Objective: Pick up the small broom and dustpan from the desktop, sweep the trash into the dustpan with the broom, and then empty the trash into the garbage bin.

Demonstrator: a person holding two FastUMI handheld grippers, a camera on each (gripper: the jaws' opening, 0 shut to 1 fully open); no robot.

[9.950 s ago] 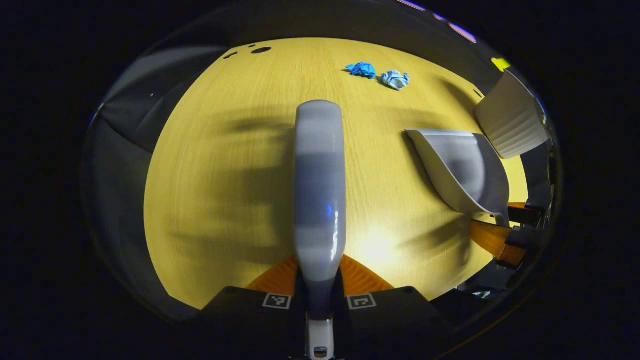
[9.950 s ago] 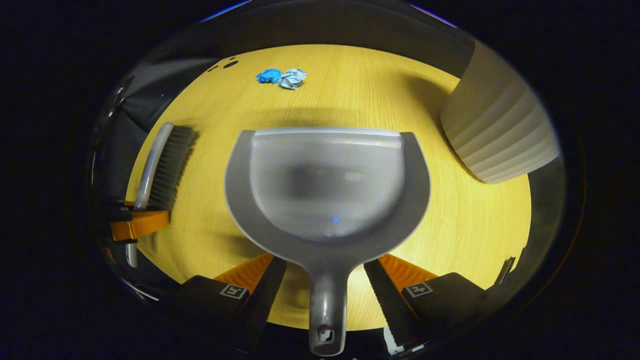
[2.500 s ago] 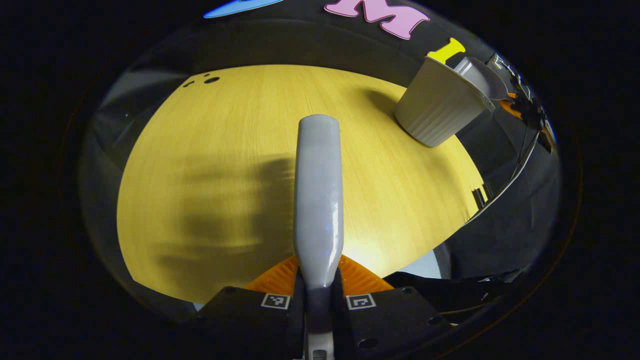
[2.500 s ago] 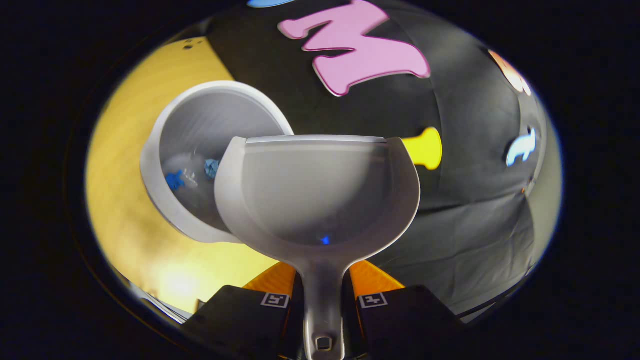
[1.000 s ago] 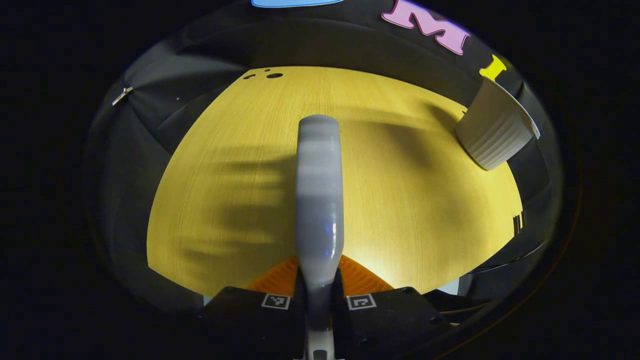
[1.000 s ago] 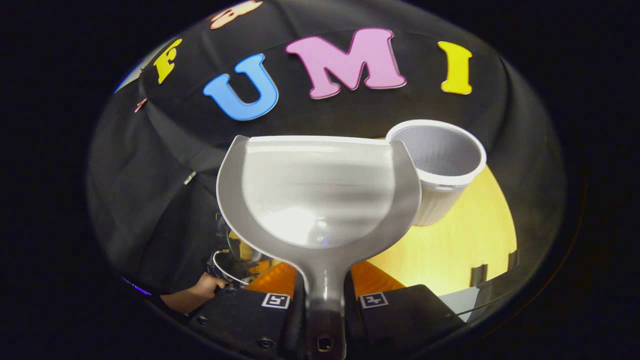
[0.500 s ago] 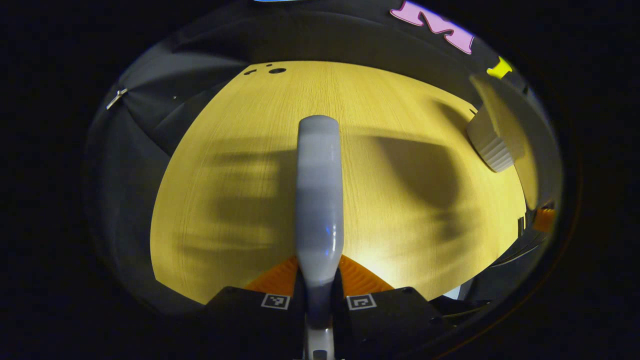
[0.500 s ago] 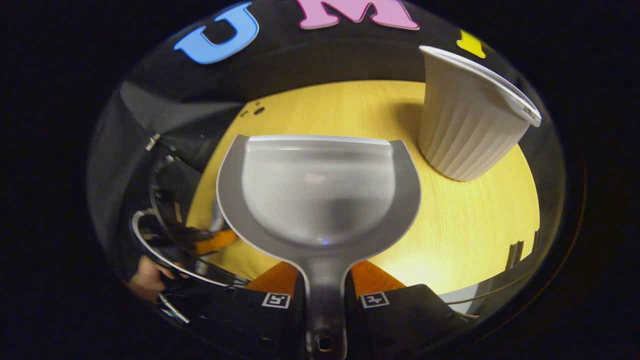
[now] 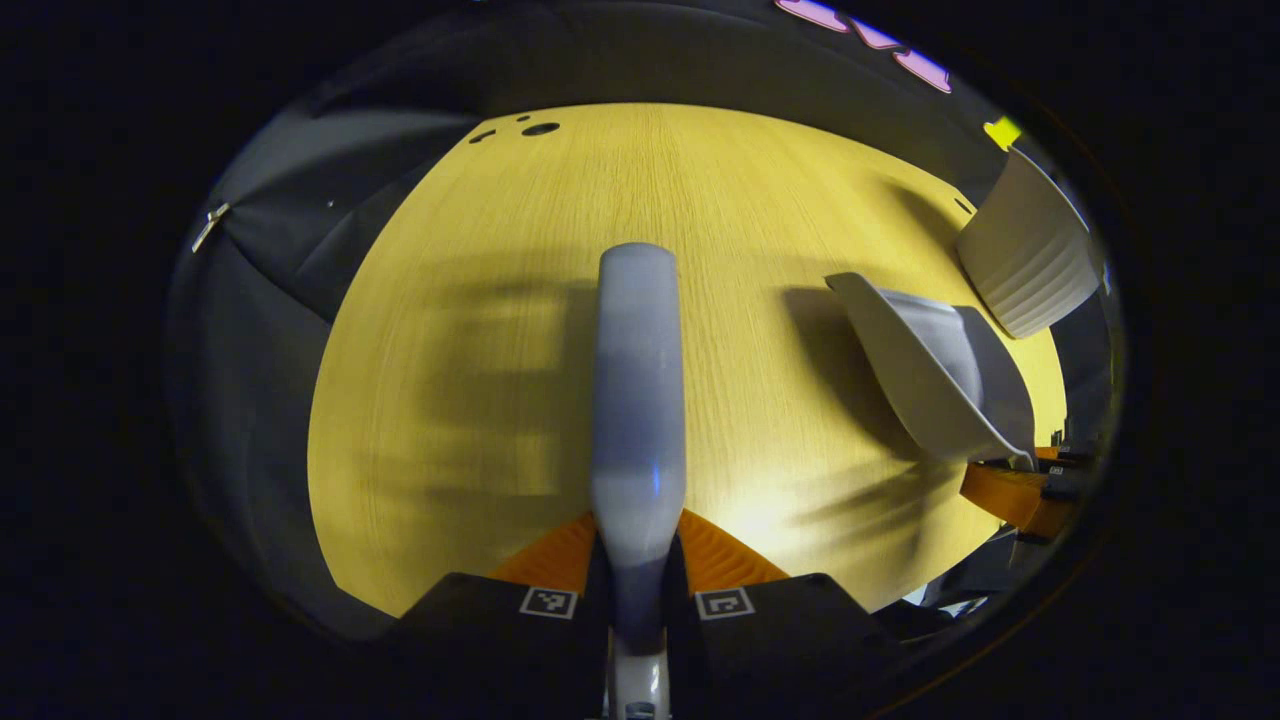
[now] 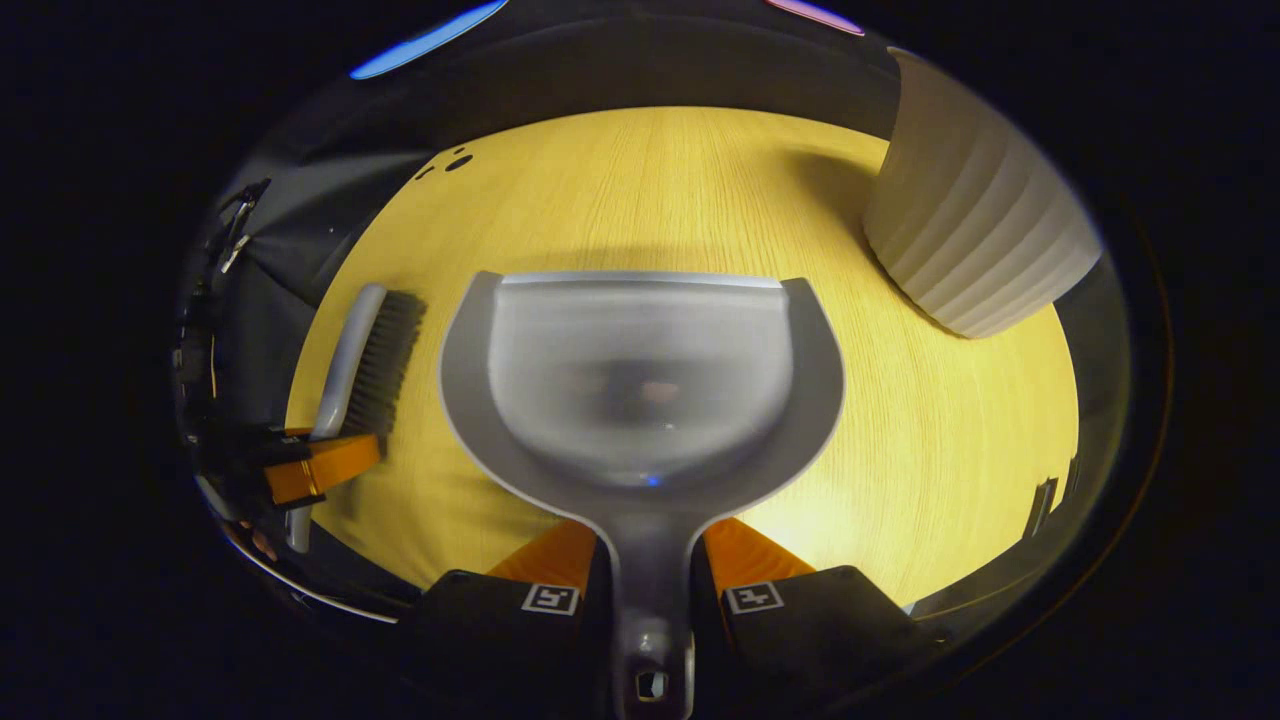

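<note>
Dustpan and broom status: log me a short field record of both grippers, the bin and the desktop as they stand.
left gripper: shut on the broom handle
right gripper: shut on the dustpan handle
dustpan contents: no trash seen in the pan
dustpan position: over the desktop; contact cannot be told
garbage bin: upright on the desktop, to the dustpan's right in the right gripper view
broom bristles: face the desktop, seen in the right gripper view
trash on desktop: none seen
</note>
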